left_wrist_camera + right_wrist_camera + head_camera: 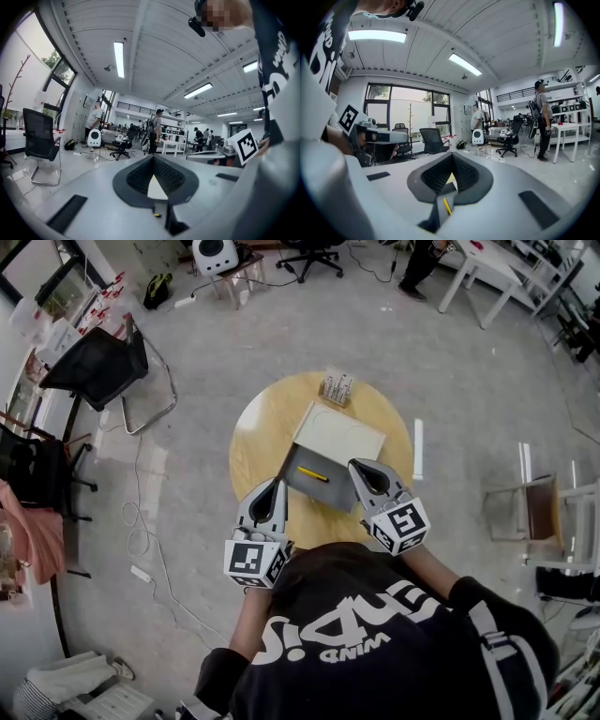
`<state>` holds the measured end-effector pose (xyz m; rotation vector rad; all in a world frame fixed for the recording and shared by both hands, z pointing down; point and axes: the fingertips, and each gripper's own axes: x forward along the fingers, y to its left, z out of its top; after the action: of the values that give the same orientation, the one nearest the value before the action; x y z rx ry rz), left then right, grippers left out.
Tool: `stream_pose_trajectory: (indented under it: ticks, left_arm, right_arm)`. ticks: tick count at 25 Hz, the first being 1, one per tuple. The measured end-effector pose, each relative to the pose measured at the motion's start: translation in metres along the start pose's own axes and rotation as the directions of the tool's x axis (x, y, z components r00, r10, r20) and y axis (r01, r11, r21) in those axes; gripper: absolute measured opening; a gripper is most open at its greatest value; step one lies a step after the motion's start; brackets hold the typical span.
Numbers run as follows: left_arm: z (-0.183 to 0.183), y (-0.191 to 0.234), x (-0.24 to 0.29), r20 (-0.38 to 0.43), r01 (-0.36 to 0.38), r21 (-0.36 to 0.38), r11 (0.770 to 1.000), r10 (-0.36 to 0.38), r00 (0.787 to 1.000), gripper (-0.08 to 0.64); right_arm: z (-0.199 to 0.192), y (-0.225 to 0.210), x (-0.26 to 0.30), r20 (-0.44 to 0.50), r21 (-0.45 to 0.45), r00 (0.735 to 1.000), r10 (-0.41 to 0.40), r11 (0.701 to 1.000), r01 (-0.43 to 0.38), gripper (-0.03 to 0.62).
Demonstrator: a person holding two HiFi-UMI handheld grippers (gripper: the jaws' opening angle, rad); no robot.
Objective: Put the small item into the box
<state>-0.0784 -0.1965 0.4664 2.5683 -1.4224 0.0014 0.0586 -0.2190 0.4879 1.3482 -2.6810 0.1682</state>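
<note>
Left gripper (278, 482): you hold it over the near side of the round wooden table (253, 442), jaws closed tip to tip, nothing between them. Right gripper (354, 463) is the same: jaws together, empty. Open flat box (342, 432) sits mid-table, its cream half on the far side and its grey half (314, 495) toward you. Your left tips are at the grey half's left edge, your right tips at its right edge. Thin yellow pen-like stick (313, 474), the small item, lies on the grey half between your two grippers, touching neither. Small pale ribbed holder (337, 387) stands at the table's far edge, just beyond the box. Black-seated chair (98, 362) stands on the floor, well off to your left.
</note>
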Motion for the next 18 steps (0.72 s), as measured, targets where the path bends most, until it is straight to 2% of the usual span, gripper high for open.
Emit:
stream_pose_trajectory:
  ticks: [18]
  left_arm:
    - [-0.006,0.000,-0.008,-0.007,-0.028,-0.004,1.000,0.028,1.000,0.009]
  right_arm:
    - [-0.006,0.013,0.000,0.008,-0.002,0.999,0.044,0.999,-0.044,0.003]
